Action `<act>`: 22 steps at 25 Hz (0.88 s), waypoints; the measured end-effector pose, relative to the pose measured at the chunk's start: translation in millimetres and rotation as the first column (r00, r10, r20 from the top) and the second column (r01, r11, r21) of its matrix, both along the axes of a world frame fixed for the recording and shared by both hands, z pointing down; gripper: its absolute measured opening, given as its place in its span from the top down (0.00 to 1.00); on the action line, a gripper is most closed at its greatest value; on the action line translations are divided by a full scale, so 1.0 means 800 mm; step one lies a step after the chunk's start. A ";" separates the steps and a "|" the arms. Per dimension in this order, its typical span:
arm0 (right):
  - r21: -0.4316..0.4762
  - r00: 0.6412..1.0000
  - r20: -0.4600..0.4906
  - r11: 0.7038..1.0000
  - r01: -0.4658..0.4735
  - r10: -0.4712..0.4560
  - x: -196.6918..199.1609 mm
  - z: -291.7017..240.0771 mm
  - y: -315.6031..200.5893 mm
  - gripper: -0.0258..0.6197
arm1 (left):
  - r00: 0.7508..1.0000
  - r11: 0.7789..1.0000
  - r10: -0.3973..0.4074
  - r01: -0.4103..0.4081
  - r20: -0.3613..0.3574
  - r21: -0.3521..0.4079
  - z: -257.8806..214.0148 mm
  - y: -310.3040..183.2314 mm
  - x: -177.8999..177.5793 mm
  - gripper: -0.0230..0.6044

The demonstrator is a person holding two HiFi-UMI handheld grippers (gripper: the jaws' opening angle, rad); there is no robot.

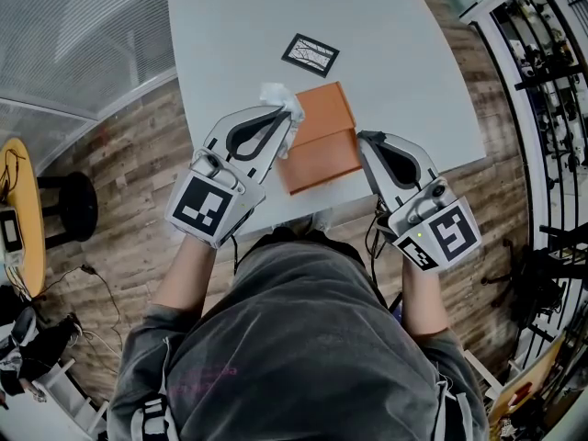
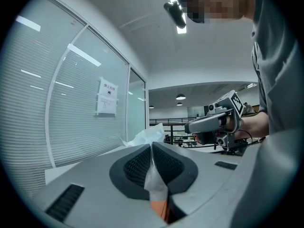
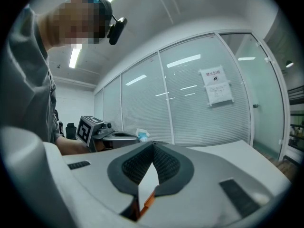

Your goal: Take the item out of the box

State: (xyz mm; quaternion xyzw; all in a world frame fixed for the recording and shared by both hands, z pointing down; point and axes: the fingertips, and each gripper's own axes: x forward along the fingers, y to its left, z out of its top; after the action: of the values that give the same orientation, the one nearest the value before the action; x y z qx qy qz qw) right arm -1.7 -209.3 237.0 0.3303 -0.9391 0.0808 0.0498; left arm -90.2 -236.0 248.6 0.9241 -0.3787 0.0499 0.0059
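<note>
An orange box [image 1: 322, 141] lies shut on the white table [image 1: 230, 26], near its front edge. My left gripper [image 1: 287, 115] hovers at the box's far left corner, shut on a crumpled white wrapped item [image 1: 279, 97]. In the left gripper view the item [image 2: 155, 180] is a thin white sheet pinched between the pads of that gripper [image 2: 152, 145], with the rest bunching beyond the tips. My right gripper [image 1: 366, 140] sits at the box's right edge with its jaws together; its own view shows the tips [image 3: 153, 144] meeting with nothing between them.
A black-framed marker card [image 1: 310, 54] lies on the table beyond the box. A black stool [image 1: 73, 205] and a yellow round table [image 1: 23, 209] stand on the wooden floor at left. A metal rack [image 1: 551, 62] stands at right, and a glass wall lies beyond the table.
</note>
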 end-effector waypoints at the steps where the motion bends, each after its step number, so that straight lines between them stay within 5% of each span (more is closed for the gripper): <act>1: -0.001 1.000 -0.001 1.000 0.000 0.000 0.001 0.001 -0.001 0.96 | 1.000 1.000 0.001 -0.001 -0.001 -0.001 0.000 -0.001 0.001 0.92; 22: -0.005 1.000 0.003 1.000 0.003 -0.003 -0.001 0.000 0.008 0.96 | 1.000 1.000 0.029 -0.028 0.002 -0.001 -0.002 0.010 0.011 0.92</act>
State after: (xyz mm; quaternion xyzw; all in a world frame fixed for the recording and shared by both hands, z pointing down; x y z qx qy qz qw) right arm -2.7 -202.8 237.2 0.3288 -0.9394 0.0838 0.0493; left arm -81.6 -227.9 247.1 0.9294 -0.3655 0.0513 0.0055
